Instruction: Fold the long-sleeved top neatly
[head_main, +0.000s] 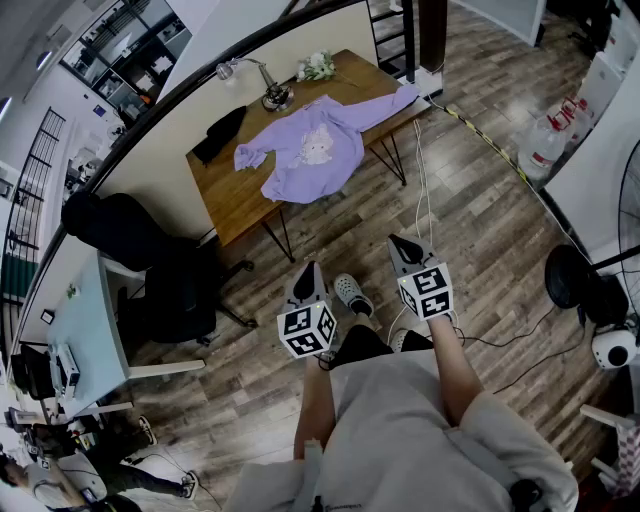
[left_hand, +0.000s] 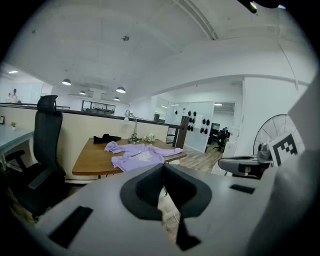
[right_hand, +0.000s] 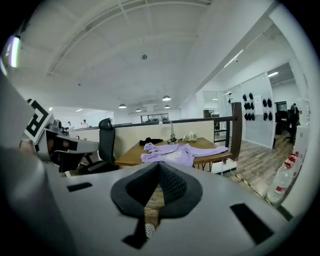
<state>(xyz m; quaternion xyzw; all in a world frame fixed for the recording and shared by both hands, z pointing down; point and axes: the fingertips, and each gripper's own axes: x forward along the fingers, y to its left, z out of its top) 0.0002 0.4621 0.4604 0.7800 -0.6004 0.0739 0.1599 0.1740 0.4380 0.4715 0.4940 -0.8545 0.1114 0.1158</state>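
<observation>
A lilac long-sleeved top (head_main: 312, 146) lies spread out and rumpled on a wooden table (head_main: 232, 195), one sleeve hanging toward the table's right end. It also shows far off as the top (left_hand: 137, 155) and the top (right_hand: 177, 151) in the gripper views. I stand on the floor well short of the table. My left gripper (head_main: 305, 281) and right gripper (head_main: 402, 250) are both held in front of my body, shut, with nothing between their jaws. In each gripper view the jaws meet at the tips, left gripper (left_hand: 163, 167) and right gripper (right_hand: 159, 165).
A desk lamp (head_main: 270, 92), a white flower bunch (head_main: 316, 66) and a dark garment (head_main: 218, 134) sit on the table's far side. A black office chair (head_main: 150, 265) stands left of the table. Cables run across the wood floor; a fan (head_main: 585, 290) and water bottles (head_main: 545, 145) are at right.
</observation>
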